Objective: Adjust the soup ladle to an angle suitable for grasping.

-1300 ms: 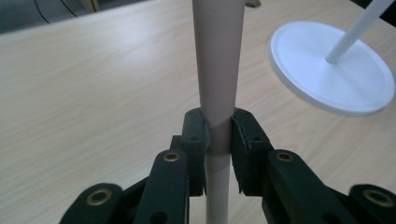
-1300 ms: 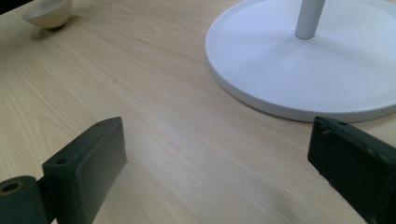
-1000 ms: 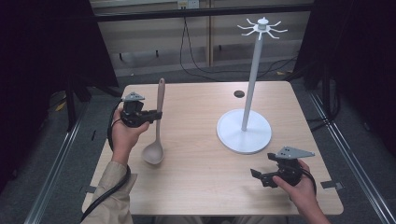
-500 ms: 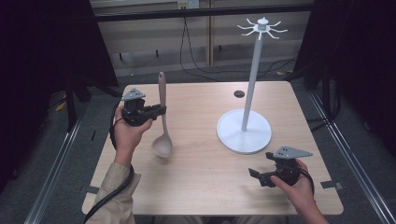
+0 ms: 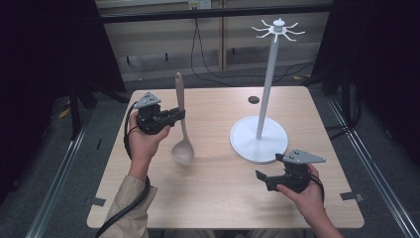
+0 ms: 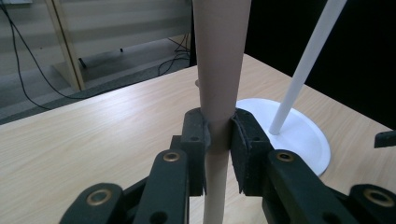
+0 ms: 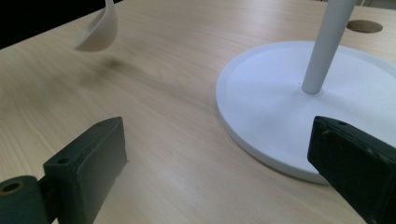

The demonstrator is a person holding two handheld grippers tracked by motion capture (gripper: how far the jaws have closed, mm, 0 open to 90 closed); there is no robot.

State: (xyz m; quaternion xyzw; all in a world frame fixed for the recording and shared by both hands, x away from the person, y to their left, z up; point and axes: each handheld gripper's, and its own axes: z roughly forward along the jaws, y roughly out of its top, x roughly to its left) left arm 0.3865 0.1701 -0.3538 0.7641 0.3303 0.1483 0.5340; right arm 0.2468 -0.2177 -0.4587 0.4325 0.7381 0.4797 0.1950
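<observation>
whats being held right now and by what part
The left gripper holds the spoon by its handle, about midway along. The right gripper is open and holds nothing.

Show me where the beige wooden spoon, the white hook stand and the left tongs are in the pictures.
beige wooden spoon (image 5: 183, 148): high view, on the bowl.
white hook stand (image 5: 266, 91): high view, on the upright pole.
left tongs (image 6: 218, 135): left gripper view, between the two jaws shut on the spoon's handle.

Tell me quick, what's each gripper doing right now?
Left gripper: closed on the spoon handle.
Right gripper: open, holding nothing.
</observation>
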